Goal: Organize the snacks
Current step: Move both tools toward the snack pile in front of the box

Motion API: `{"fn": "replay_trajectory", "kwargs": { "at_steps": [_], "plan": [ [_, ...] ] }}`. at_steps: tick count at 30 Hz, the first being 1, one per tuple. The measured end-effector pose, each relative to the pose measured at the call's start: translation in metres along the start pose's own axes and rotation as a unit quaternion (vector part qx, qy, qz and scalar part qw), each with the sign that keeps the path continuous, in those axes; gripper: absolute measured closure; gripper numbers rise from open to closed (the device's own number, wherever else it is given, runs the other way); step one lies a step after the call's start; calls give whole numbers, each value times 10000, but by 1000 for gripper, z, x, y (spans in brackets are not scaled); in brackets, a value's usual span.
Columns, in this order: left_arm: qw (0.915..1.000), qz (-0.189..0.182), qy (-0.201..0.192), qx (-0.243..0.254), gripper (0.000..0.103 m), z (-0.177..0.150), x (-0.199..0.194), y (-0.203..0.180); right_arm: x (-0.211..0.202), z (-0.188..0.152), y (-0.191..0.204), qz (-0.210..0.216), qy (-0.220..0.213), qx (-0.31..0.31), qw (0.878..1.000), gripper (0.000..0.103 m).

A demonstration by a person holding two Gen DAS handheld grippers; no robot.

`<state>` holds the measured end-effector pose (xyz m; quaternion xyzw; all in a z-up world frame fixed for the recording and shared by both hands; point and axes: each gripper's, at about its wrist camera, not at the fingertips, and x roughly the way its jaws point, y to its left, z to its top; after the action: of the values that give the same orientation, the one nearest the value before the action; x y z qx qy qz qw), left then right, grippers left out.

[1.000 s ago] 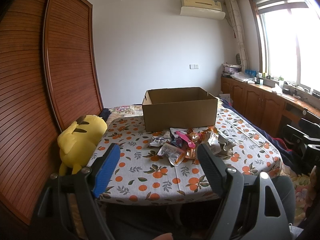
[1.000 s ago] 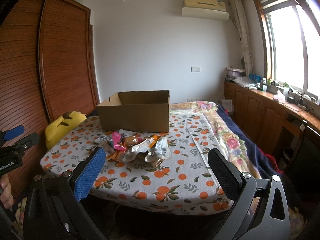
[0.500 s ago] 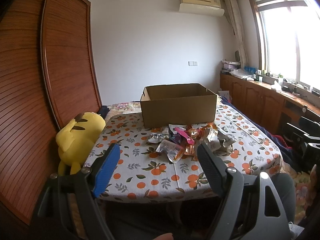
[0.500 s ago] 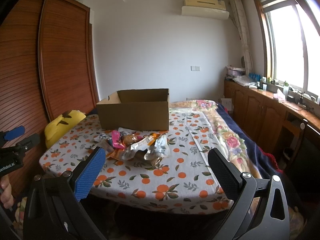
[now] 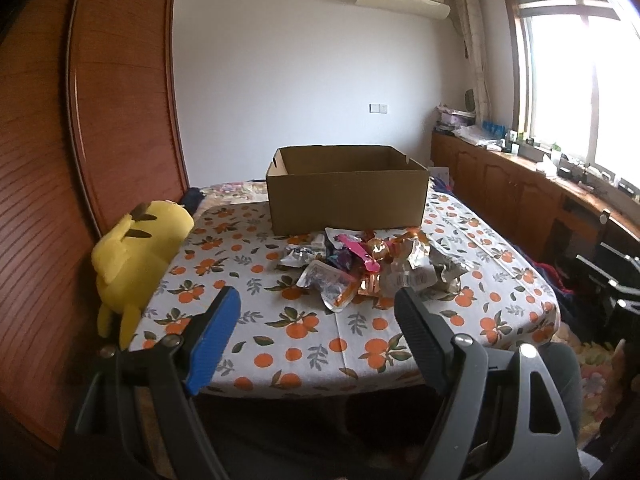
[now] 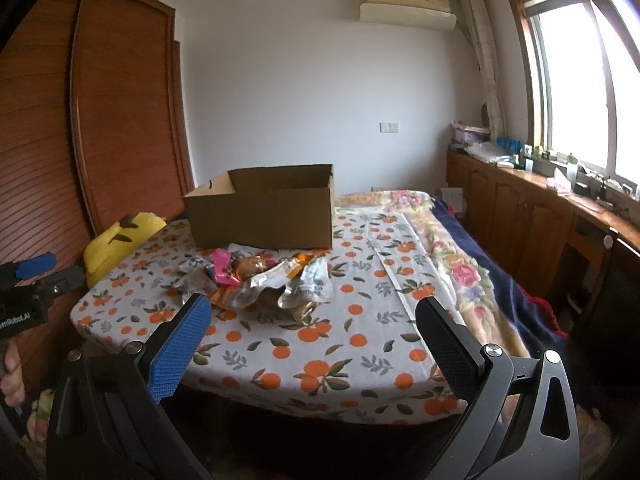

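A pile of snack packets (image 5: 368, 270) lies on the orange-print tablecloth (image 5: 312, 340), in front of an open brown cardboard box (image 5: 346, 194). The pile (image 6: 264, 280) and the box (image 6: 264, 212) also show in the right wrist view. My left gripper (image 5: 316, 312) is open and empty, held short of the table's near edge. My right gripper (image 6: 312, 320) is open and empty, also short of the near edge, right of the pile. The left gripper shows at the left edge of the right wrist view (image 6: 32, 276).
A yellow plush toy (image 5: 136, 256) lies at the table's left edge against a wooden sliding wardrobe (image 5: 80, 160). A floral blanket (image 6: 456, 264) covers the right side. Wooden cabinets (image 6: 540, 216) run under the window at right.
Both grippers have lifted and tilted slightly, so the table sits a little lower and nearer in view. Both stay open. Nothing on the table has moved.
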<state>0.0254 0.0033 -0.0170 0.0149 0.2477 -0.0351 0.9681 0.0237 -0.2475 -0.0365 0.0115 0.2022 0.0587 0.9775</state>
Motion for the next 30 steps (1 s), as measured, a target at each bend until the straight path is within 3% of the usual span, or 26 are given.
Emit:
{"fn": "replay_trajectory", "kwargs": {
  "at_steps": [7,11,18,21,26,30],
  "plan": [
    [9998,-206,61,-13,23,7,24,4,24,-3,1,193,131,-92,9997,0],
    [9999,-107,83,49,23,9,49,5,48,4,4,405,166,-261,9987,0],
    [9977,-238,621,-114,23,2,113,7,99,14,9,784,379,-492,9950,0],
    [9955,-339,858,-237,24,-2,136,7,121,13,9,1072,648,-461,9910,6],
    [9877,-588,1336,-565,24,-4,175,7,141,6,10,1219,891,-448,9875,7],
    [9848,-518,1506,-689,24,2,200,7,158,6,14,1324,1082,-518,9839,10]
  ]
}}
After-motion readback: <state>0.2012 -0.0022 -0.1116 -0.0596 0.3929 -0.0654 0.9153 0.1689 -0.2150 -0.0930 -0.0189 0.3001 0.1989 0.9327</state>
